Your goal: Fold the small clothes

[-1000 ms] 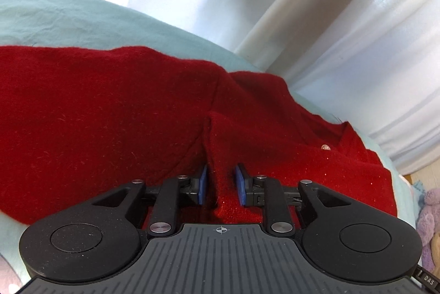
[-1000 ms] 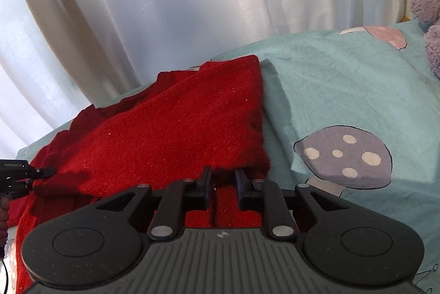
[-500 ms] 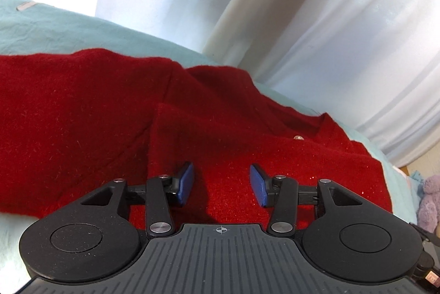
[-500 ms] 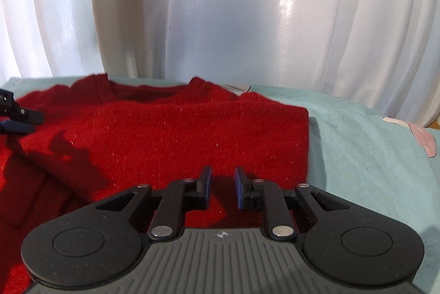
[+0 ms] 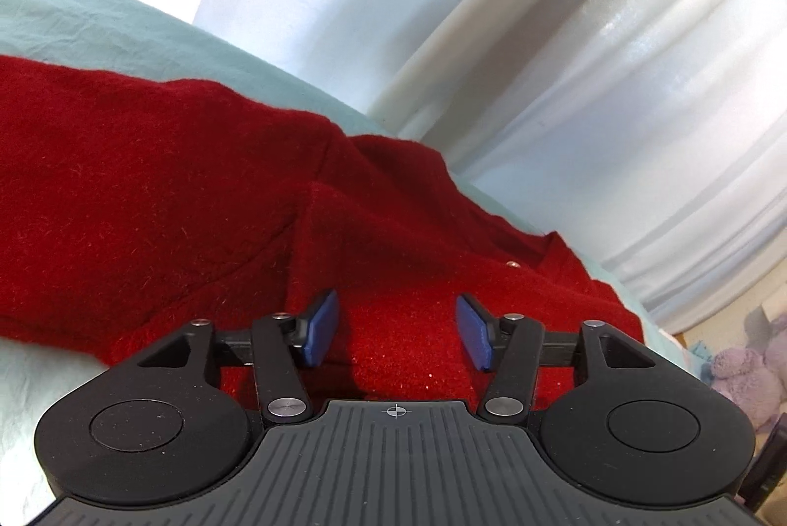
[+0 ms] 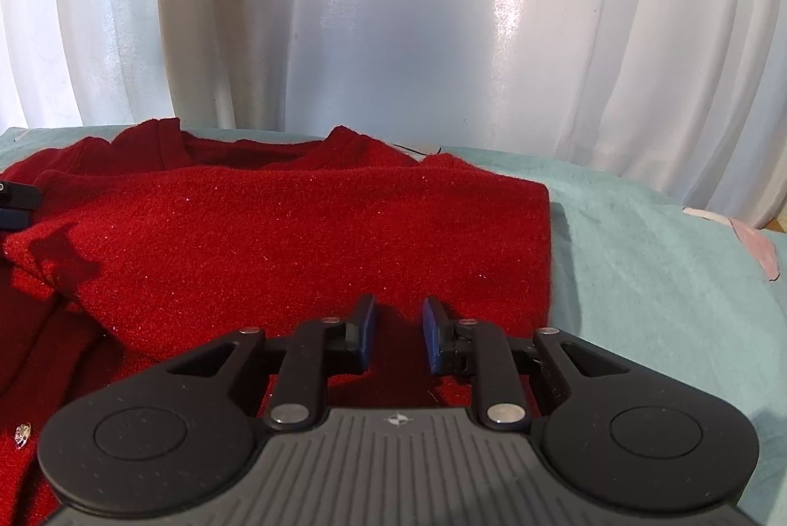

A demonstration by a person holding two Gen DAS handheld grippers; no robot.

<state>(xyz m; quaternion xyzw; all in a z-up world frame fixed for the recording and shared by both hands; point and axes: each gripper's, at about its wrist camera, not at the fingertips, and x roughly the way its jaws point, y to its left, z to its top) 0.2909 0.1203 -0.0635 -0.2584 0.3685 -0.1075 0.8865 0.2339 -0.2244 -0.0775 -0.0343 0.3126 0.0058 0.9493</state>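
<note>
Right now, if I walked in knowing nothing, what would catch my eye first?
A bright red knitted cardigan lies folded over on a pale teal sheet, filling the middle of both views. Behind it hang white curtains. In front, the left gripper is opening its blue-padded fingers above the wool.

Bright daylight pours through the sheer white pleated curtain [image 6: 418, 10], blown out toward ten o'clock. Focus is sharp; fisheye bending and dark vignetting mark the corners.
</note>
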